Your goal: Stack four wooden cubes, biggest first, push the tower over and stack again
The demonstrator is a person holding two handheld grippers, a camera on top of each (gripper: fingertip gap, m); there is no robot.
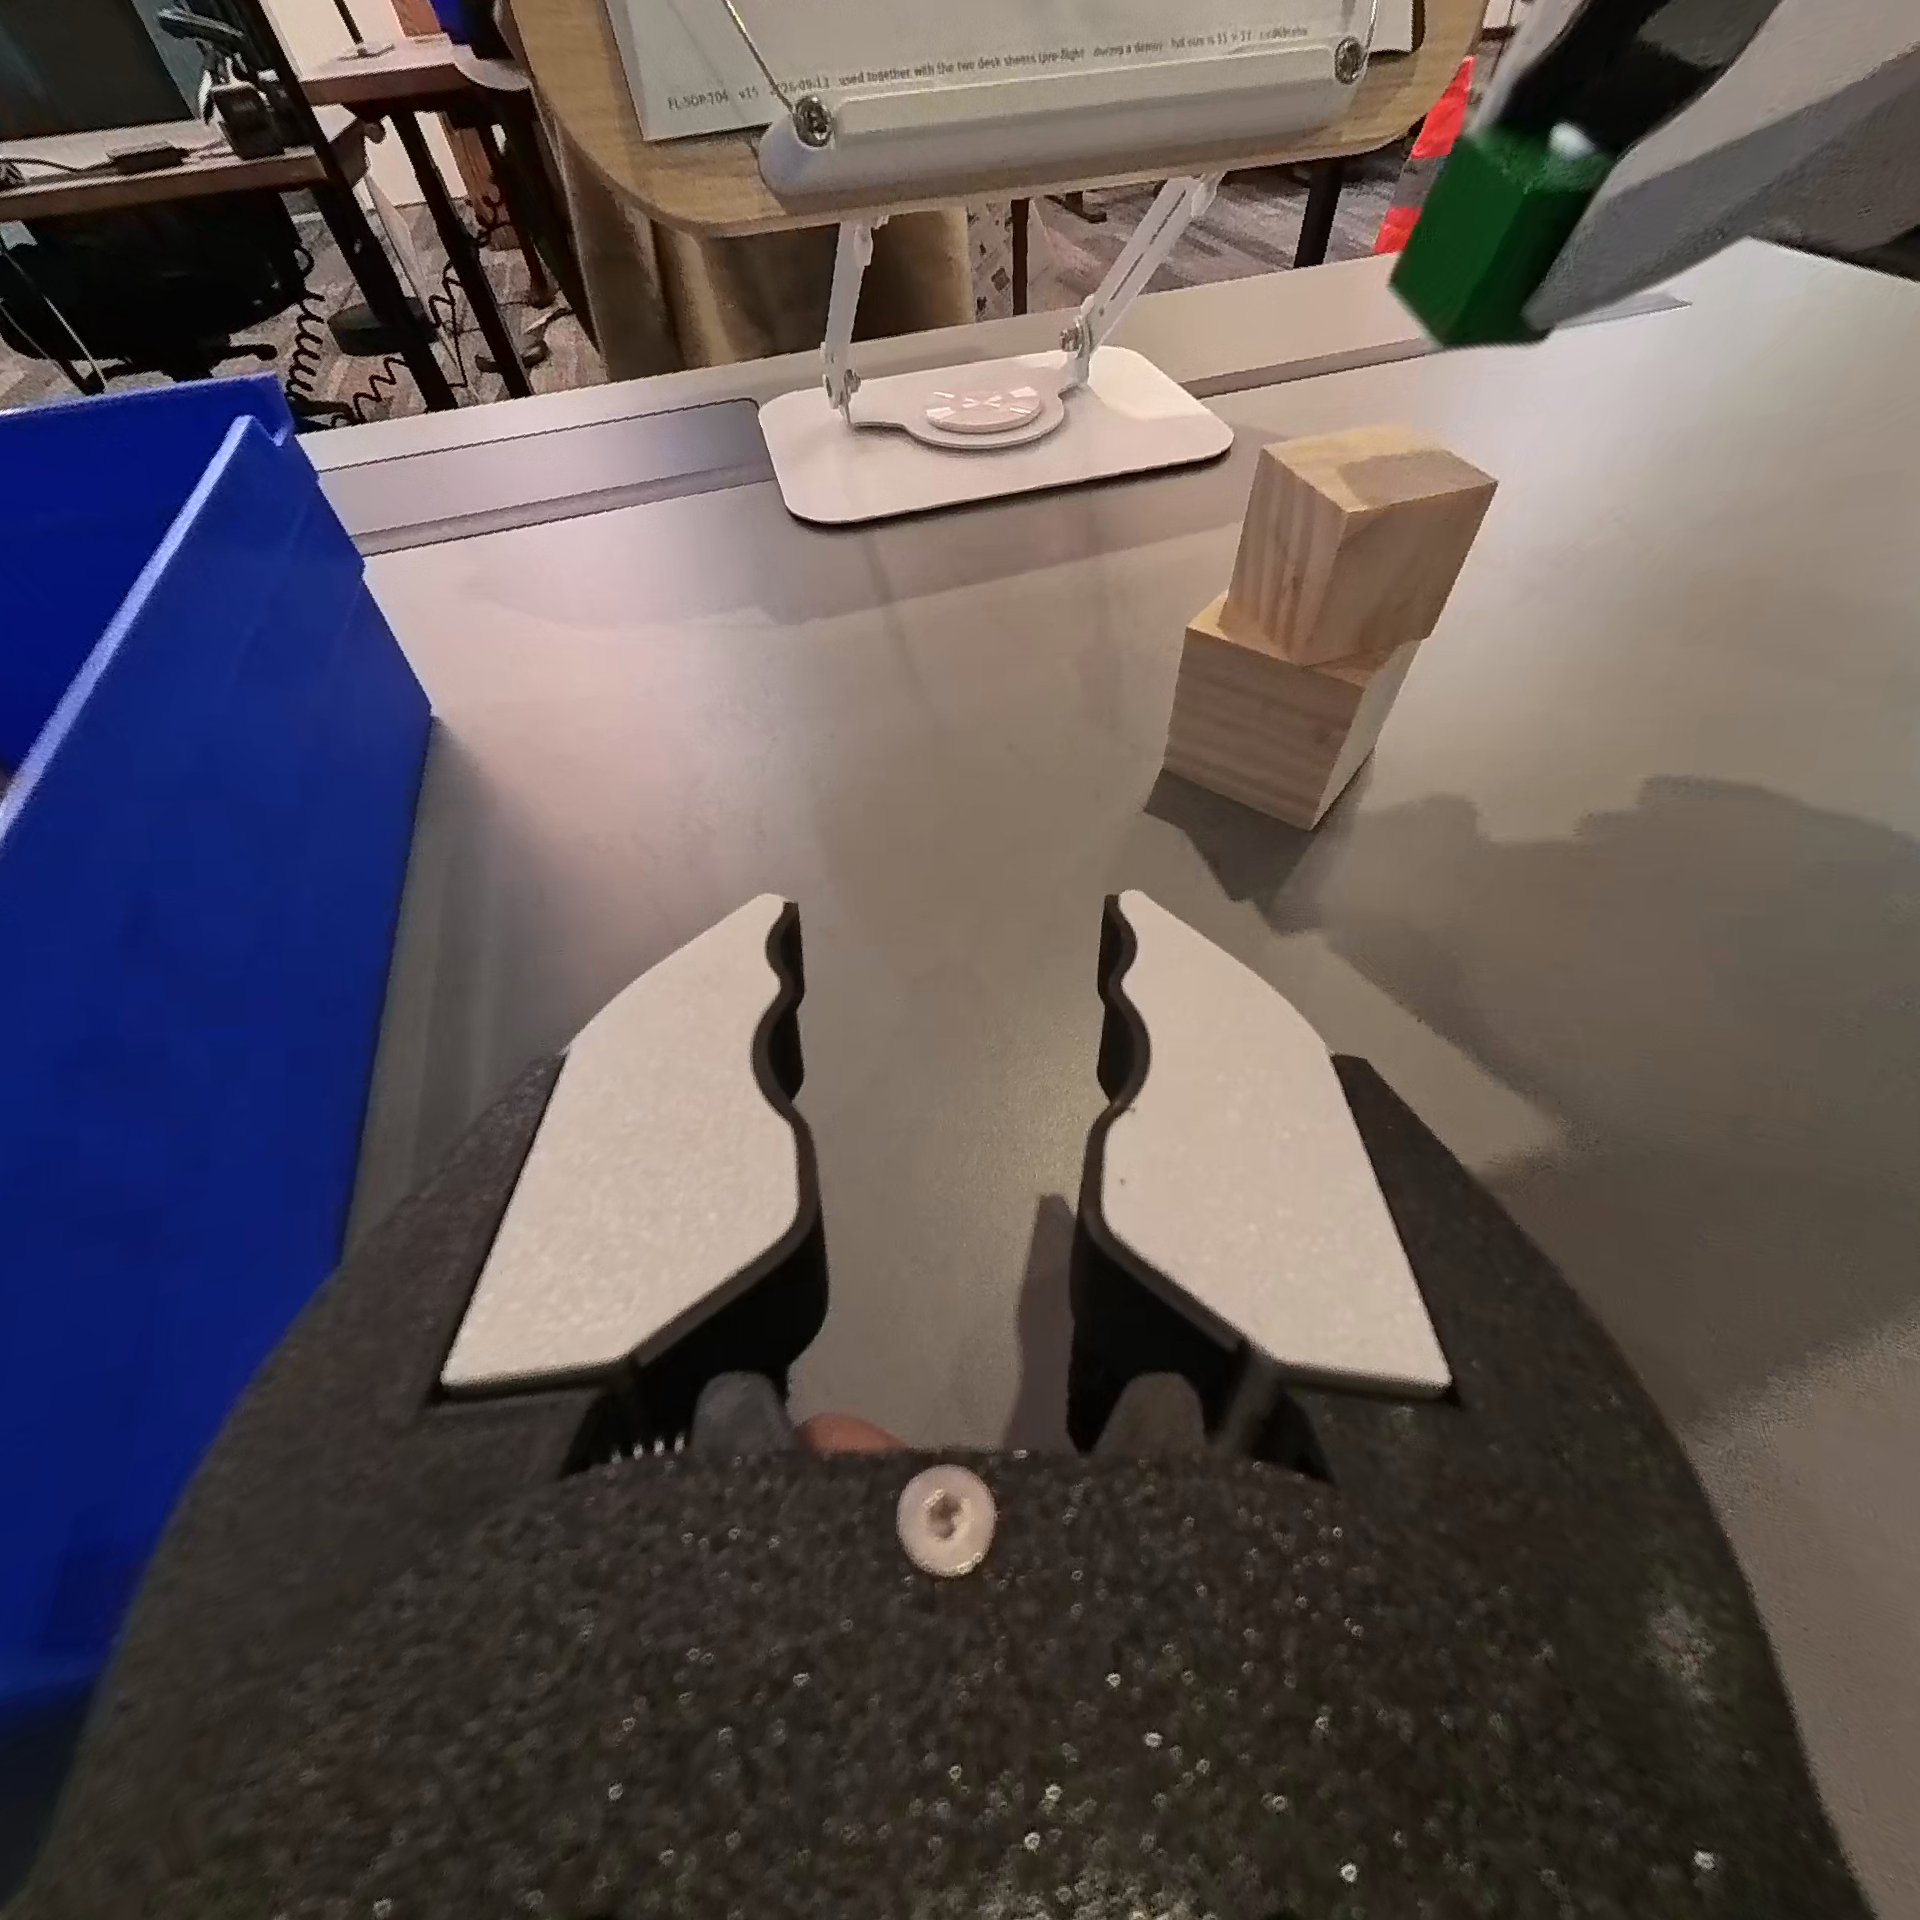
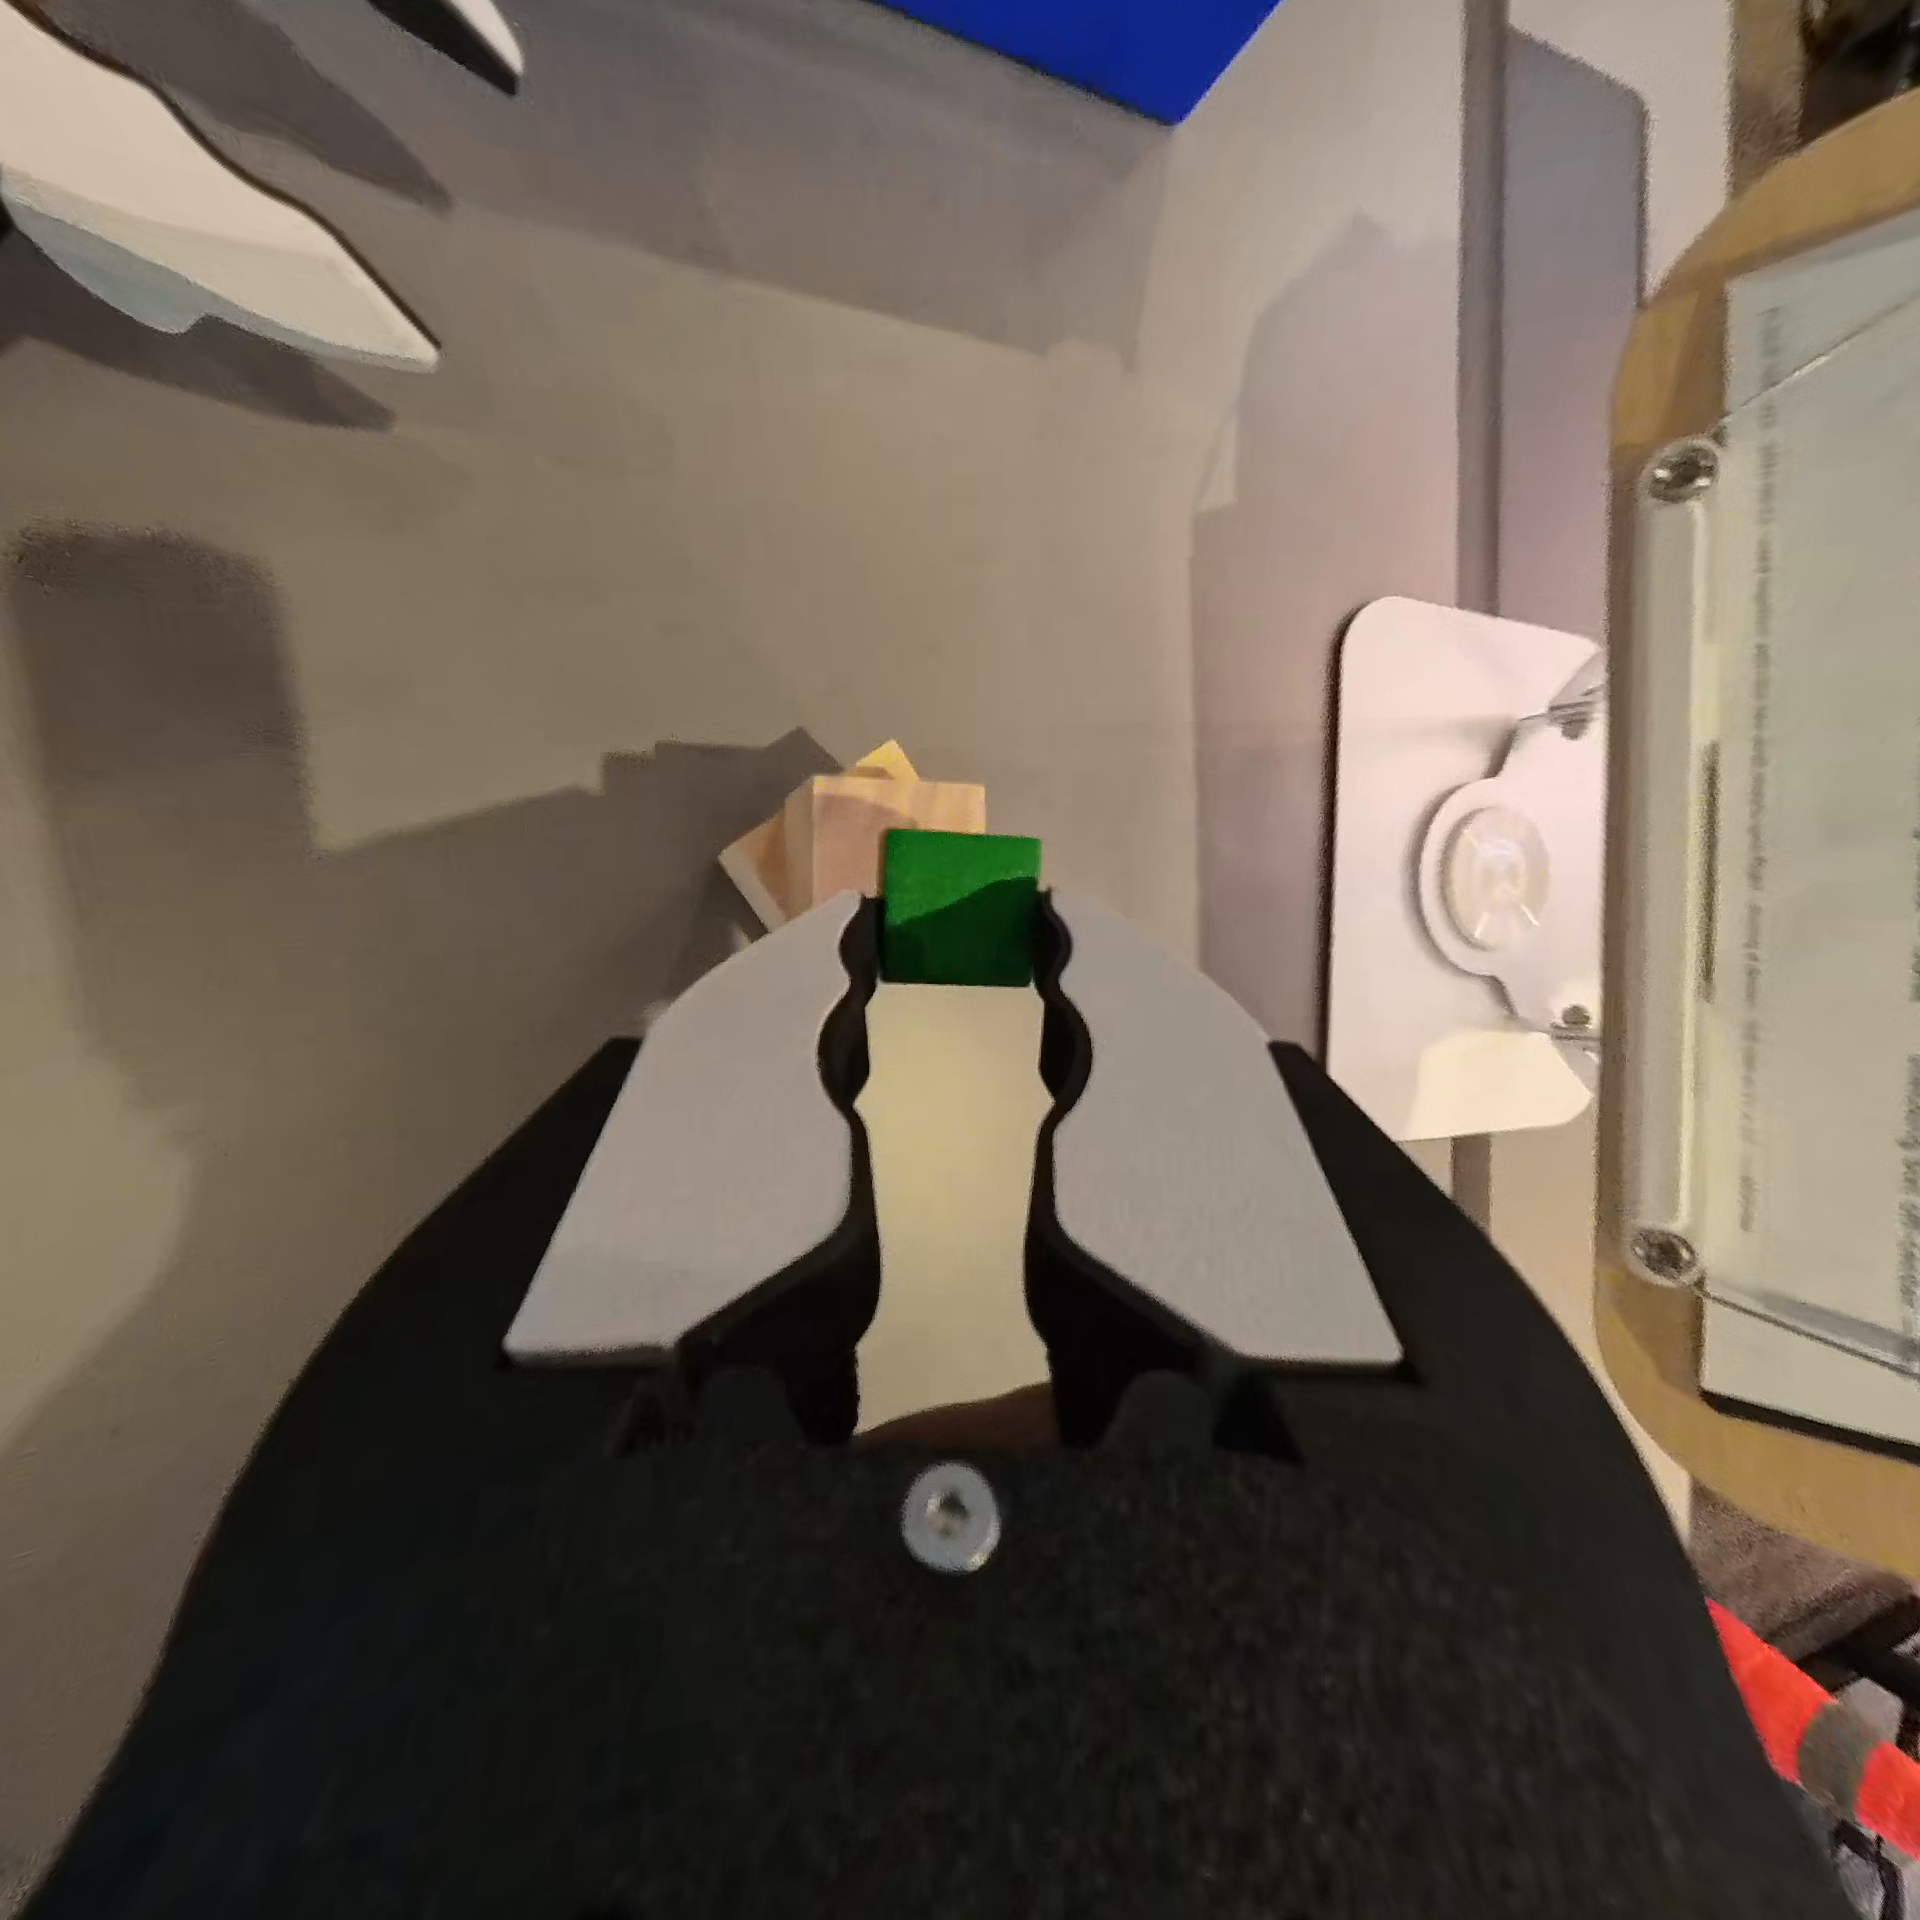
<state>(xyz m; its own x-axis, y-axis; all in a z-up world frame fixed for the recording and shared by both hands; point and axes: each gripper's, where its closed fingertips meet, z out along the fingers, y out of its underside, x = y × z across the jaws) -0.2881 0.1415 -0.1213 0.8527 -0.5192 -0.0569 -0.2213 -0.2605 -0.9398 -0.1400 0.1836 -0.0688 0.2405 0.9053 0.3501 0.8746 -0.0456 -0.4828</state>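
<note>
At the far left stands a blue bin, its wall close beside the left hand-held gripper, which hangs low over the grey desk with its jaws spread wide and nothing between them. To the right of it, two plain wooden cubes are stacked on the desk: the bottom cube sits flat, and the second cube lies on it turned at an angle, so that one corner hangs past the edge below. Above and to the right, the right hand-held gripper is closed on a small green cube, which it carries in the air over the stack, not yet touching it. I judge that this is the third cube on its way to its place; a fourth cube does not show in either view. The risk here is the twisted second cube: its top gives an awkward landing face, and if the green cube comes down off centre or the jaws brush the wood while they let go, the top cube may slide or the whole stack may fall too early. In the right wrist view the green cube covers most of the stack, so aiming is harder. Behind the stack stands a white stand carrying a clipboard with a paper sheet; it is near but apart from the cubes, and the bin is well apart on the other side.
</note>
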